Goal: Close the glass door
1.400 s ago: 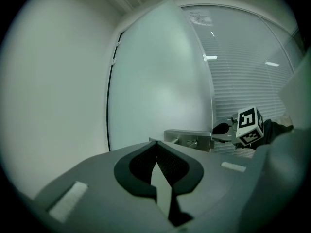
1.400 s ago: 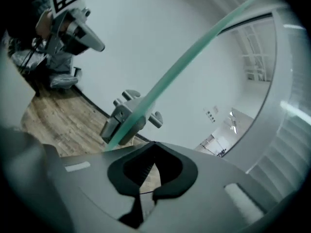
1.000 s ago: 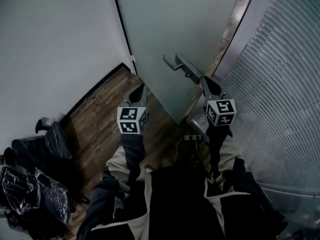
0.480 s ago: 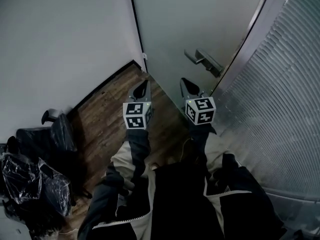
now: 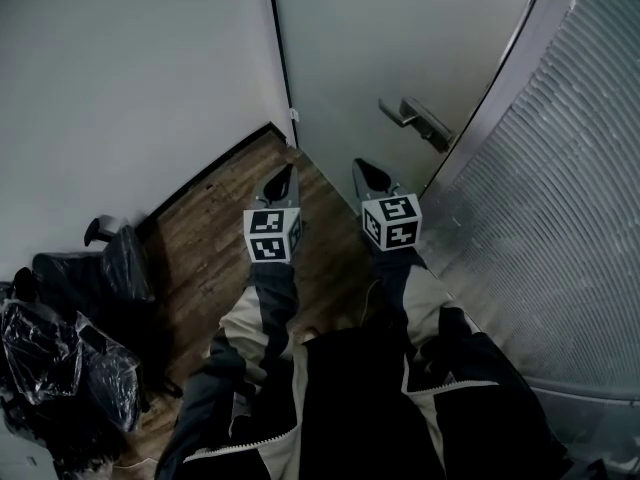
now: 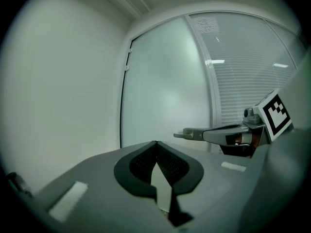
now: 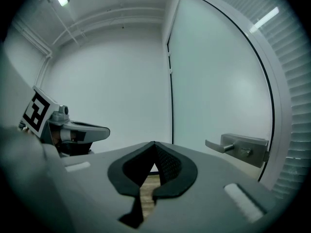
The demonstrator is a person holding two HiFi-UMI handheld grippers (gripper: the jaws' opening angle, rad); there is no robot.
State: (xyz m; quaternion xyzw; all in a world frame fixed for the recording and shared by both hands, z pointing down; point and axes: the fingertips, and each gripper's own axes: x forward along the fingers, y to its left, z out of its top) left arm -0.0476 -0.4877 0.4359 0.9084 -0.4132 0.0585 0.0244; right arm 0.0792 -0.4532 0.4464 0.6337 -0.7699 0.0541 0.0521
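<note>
One frosted glass door point(image 5: 380, 58) stands at the far edge of the wooden floor point(image 5: 215, 228). It is hinged by the white wall point(image 5: 130, 78) on the left and lies along the curved frame point(image 5: 520, 58) on the right.

Judgement: the closing is done or all but done. No gap shows between door and frame in either gripper view.

The left tongs point(image 5: 283, 180) and right tongs point(image 5: 370, 175) each have their jaws together on nothing. Both are near the door but apart from it. The lever handle point(image 5: 420, 120) is not touched by either.

Not verifiable:
- The door's top is cut off in the head view.
- The black bags point(image 5: 70, 368) at the floor's near left corner are too dark to identify.
- Whether the latch has caught cannot be told.
</note>
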